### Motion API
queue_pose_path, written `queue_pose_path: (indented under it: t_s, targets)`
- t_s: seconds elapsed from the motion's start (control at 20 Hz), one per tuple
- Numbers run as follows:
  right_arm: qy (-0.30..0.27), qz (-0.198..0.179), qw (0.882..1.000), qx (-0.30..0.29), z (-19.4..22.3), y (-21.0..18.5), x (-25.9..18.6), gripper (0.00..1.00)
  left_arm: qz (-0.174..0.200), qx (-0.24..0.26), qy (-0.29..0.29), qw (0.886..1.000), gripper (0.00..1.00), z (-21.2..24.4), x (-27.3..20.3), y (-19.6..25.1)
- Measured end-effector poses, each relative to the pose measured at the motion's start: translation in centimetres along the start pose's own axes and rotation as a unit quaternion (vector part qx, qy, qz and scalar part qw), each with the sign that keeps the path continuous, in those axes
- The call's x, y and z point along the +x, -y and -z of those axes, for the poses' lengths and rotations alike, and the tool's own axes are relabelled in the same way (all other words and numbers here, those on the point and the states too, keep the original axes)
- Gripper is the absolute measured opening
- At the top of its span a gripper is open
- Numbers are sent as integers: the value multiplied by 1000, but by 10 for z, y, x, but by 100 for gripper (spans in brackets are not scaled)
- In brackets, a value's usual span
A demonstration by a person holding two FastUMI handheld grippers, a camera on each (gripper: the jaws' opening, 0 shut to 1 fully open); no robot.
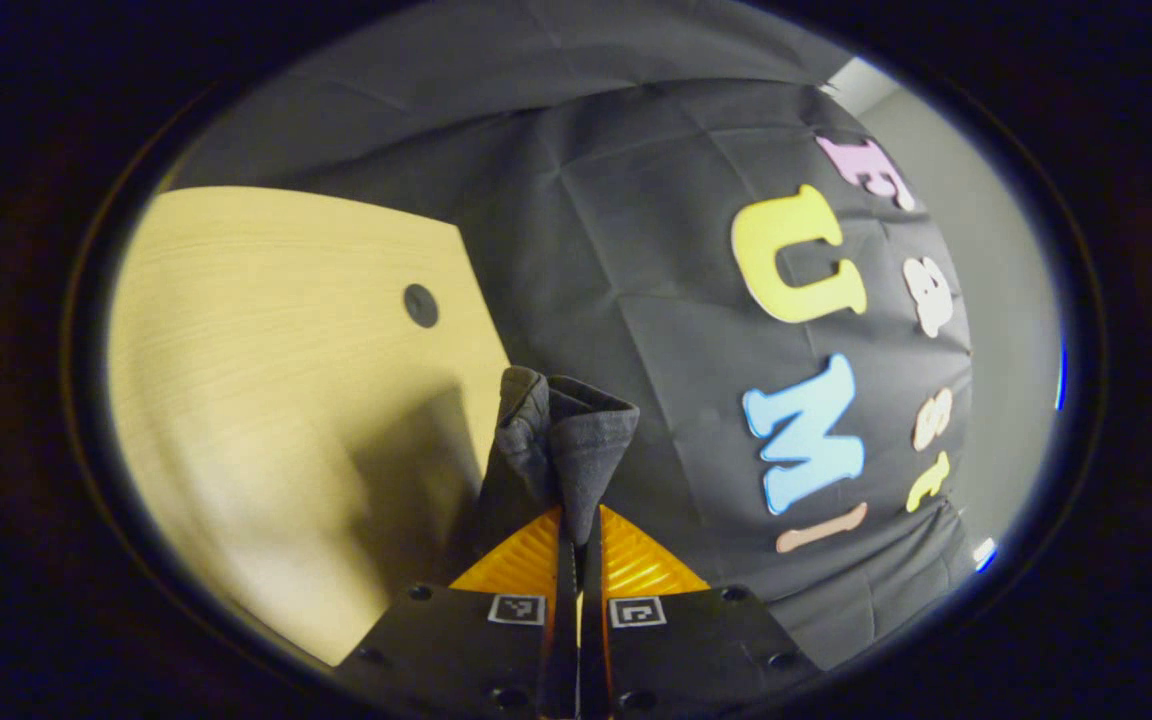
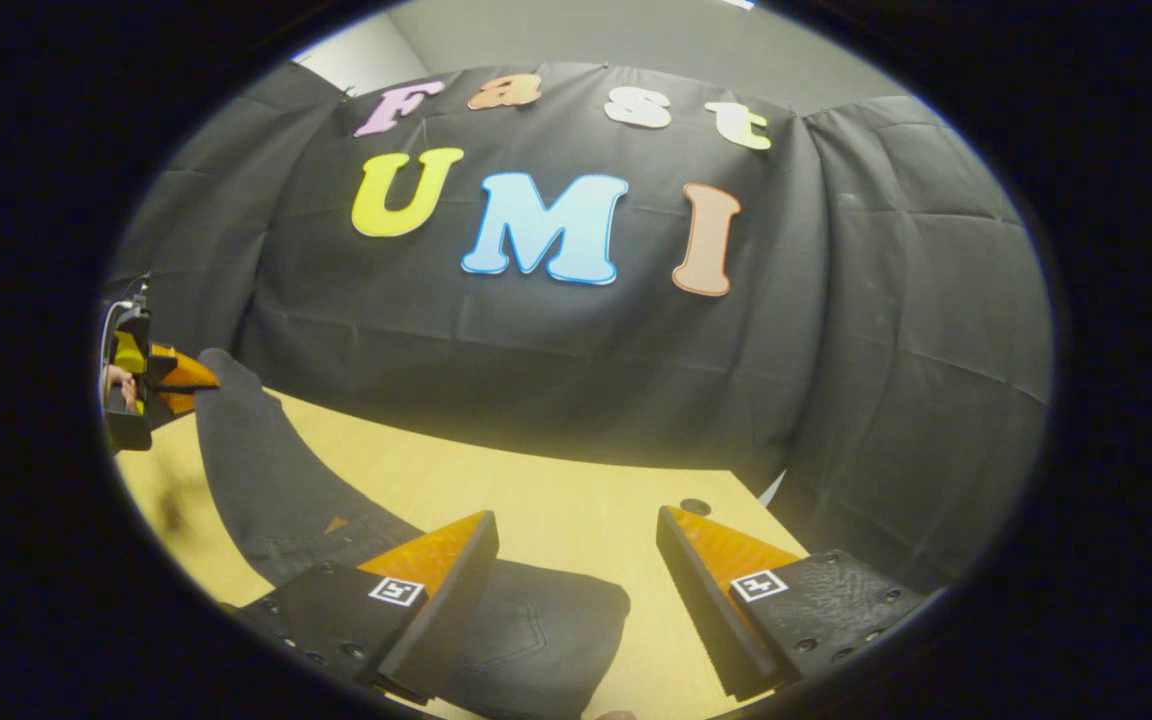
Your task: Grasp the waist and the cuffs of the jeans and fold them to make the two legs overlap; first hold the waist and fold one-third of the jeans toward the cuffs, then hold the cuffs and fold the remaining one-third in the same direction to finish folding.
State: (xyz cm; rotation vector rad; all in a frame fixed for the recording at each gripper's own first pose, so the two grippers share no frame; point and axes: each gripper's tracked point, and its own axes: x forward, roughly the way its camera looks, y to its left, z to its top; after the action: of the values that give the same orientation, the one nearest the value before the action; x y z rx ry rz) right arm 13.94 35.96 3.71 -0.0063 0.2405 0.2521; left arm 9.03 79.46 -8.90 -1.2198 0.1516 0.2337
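In the left gripper view my left gripper (image 1: pixel 576 525) is shut on a bunched end of the dark grey jeans (image 1: pixel 561 440), held up off the wooden table (image 1: pixel 266 330). In the right gripper view the jeans (image 2: pixel 281 480) run from the left gripper (image 2: pixel 198 378) at far left down to a folded part with a back pocket (image 2: pixel 536 630) on the table near me. My right gripper (image 2: pixel 576 545) stands open above the table, its left finger over the folded denim, nothing between its fingers.
The light wooden table (image 2: pixel 556 500) has a small dark round hole (image 2: pixel 695 506) near its far right corner, also visible as the hole (image 1: pixel 421 305). Black cloth wall surrounds the table behind and at the right. A hand (image 2: pixel 121 378) holds the left gripper.
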Motion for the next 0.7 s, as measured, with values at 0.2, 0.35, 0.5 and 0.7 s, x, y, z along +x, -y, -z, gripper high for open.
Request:
queue_pose_path:
  t_s: [0.2,0.35,0.5,0.7]
  targets:
    - [26,-1,1000,3,-17,16,-12,94,40,47,-26,998,9,42,-5,72]
    - [43,0,999,-2,-28,30,-19,94,64,80,-51,993,9,84,-13,121]
    - [56,-4,998,-14,-36,41,-26,95,86,107,-81,987,9,136,-22,161]
    - [65,-7,998,-14,-38,56,-31,95,101,150,-137,974,9,217,-37,192]
